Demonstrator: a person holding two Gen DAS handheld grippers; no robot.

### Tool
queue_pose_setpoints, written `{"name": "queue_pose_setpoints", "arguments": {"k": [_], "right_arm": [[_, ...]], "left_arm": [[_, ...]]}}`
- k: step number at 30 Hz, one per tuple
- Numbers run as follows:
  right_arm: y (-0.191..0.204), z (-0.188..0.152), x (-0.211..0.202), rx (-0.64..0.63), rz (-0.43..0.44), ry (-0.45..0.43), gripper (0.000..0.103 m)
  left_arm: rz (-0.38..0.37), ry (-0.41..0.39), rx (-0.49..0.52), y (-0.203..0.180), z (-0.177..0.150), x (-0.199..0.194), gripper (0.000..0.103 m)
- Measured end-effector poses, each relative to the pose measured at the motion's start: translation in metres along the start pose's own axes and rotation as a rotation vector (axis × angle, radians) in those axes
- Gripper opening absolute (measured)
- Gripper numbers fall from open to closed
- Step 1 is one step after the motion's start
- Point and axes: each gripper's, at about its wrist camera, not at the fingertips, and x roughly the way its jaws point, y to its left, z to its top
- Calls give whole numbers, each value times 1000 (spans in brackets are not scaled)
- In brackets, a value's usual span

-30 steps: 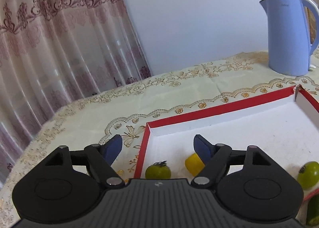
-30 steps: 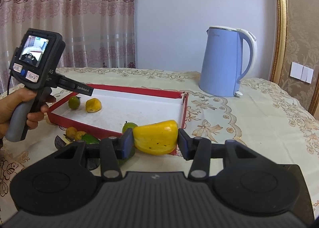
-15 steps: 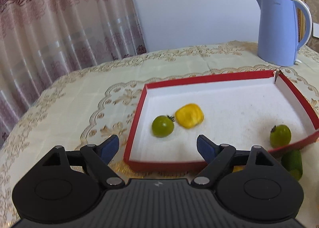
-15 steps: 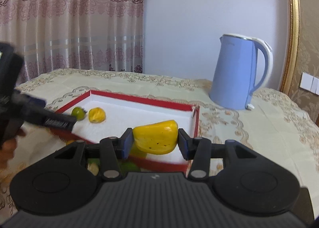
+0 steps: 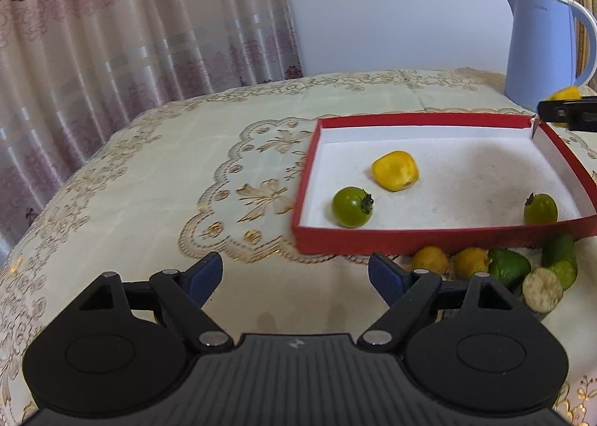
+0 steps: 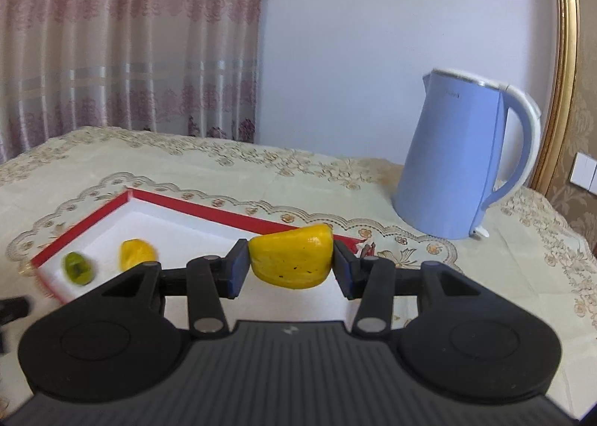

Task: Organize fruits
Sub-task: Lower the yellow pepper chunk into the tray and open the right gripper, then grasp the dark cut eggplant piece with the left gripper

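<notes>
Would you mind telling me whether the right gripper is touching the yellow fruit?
Touching: the right wrist view shows the right gripper shut on the yellow fruit.

The left gripper [image 5: 294, 275] hangs spread wide over the tablecloth [image 5: 149, 179]. Ahead to its right, a red tray [image 5: 440, 237] holds two green tomatoes [image 5: 351, 206] and a yellow fruit [image 5: 395, 170], possibly a pepper piece.

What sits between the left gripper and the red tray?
Only bare tablecloth, per the left wrist view. The open left gripper faces the red tray, with the loose fruits lying off to the right along the tray's near wall.
</notes>
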Motion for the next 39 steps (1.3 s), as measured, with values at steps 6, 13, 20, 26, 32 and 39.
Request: {"name": "queue_pose_setpoints", "arguments": {"k": [6,13,20,26,32,39], "right_arm": [[-8,-3,51,27,-23,127,46],[-1,-14,47,-39,-72,131,78],[-18,-21,-28,53,-32,-8,69],[-23,-54,-98,112,-30,-105,69],[-28,-81,-112,179,-13,-73,69],[-22,-91,-110,178,16,-47,69]], "left_arm": [[-52,-8,-42,12,-9,-14,86],[-112,-19,-17,-1,-15,-18,86],[-168,-44,16,-14,-27,-27,86],[-231,-96,76,-32,-33,-33,86],[-271,-90,115,-46,-33,-30,86],[-313,-43,125,-52,-31,-14,73]]}}
